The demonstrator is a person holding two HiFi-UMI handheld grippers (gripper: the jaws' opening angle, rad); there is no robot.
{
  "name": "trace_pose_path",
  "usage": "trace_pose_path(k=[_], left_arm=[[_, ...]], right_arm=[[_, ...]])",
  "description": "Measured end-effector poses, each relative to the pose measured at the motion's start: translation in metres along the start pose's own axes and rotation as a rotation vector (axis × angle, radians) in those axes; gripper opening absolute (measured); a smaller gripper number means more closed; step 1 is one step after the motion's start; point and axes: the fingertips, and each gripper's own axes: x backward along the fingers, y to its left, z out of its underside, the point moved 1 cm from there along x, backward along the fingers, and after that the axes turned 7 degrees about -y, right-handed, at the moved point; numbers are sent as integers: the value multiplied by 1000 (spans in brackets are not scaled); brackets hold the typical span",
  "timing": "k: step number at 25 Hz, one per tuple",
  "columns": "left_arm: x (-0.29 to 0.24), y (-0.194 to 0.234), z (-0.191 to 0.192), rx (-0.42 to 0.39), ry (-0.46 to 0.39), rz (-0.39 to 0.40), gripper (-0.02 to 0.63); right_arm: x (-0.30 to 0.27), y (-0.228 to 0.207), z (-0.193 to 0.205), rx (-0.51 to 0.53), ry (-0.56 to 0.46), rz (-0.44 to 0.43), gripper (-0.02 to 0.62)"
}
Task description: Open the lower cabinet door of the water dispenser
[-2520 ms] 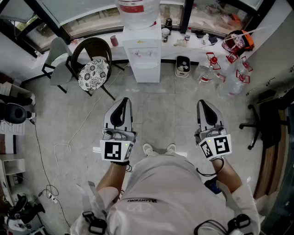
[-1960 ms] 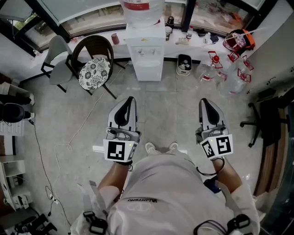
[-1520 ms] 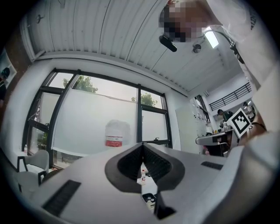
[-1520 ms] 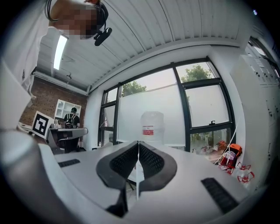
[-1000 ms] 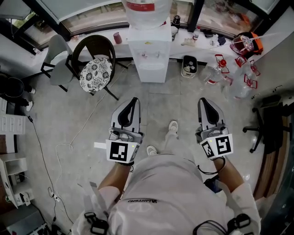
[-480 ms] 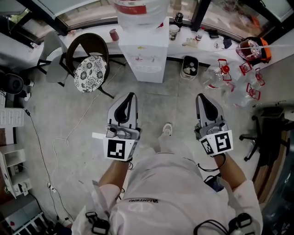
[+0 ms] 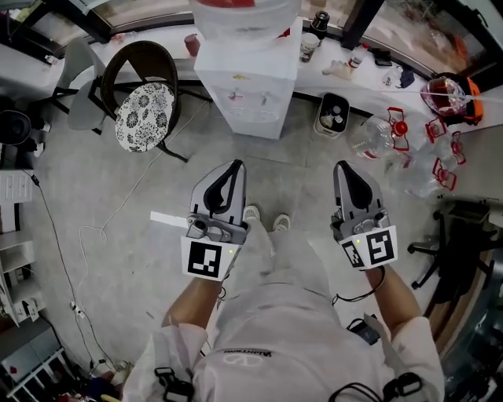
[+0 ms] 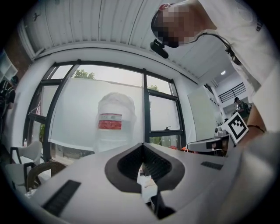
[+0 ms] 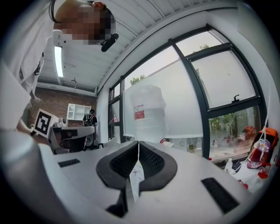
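Observation:
The white water dispenser (image 7: 247, 82) stands at the top middle of the head view, a clear bottle (image 7: 244, 14) with a red label on it. Its lower front (image 7: 251, 124) faces me, seen steeply from above; the cabinet door's state I cannot make out. My left gripper (image 7: 233, 167) and right gripper (image 7: 343, 168) are held side by side over the floor, well short of the dispenser. Both are shut with nothing between the jaws. In the left gripper view the bottle (image 8: 114, 120) rises behind the gripper (image 8: 142, 146); the right gripper (image 9: 138, 143) also points at the bottle (image 9: 148, 113).
A dark chair with a floral cushion (image 7: 144, 106) and a grey chair (image 7: 75, 71) stand left of the dispenser. A small bin (image 7: 334, 114) and empty jugs with red handles (image 7: 393, 137) lie to its right. A white cable (image 7: 118, 212) trails on the floor at left; an office chair (image 7: 464, 228) at right.
The person has walked toward the dispenser, which now sits larger and closer at the top of the head view. Both grippers travelled forward with them, still shut and empty.

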Motion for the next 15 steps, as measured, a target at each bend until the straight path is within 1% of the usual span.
trace_pose_path(k=[3,6,8,13,15], left_arm=[[-5,9,61,10,16,7,2],[-11,20,137,24,26,18,2],[-16,24,188,25,31,38,2],[-34,23,313,20,21,92,2],[-44,25,365,14,13,119,2]], right_arm=[[-14,-8,52,-21,-4,4,17],[-33,-24,122,-32,-9,20,17],[-43,-32,170,-40,-9,20,17],[-67,-52,292,-76,-26,-43,18],[-81,-63,341,-79,-38,-51,17]])
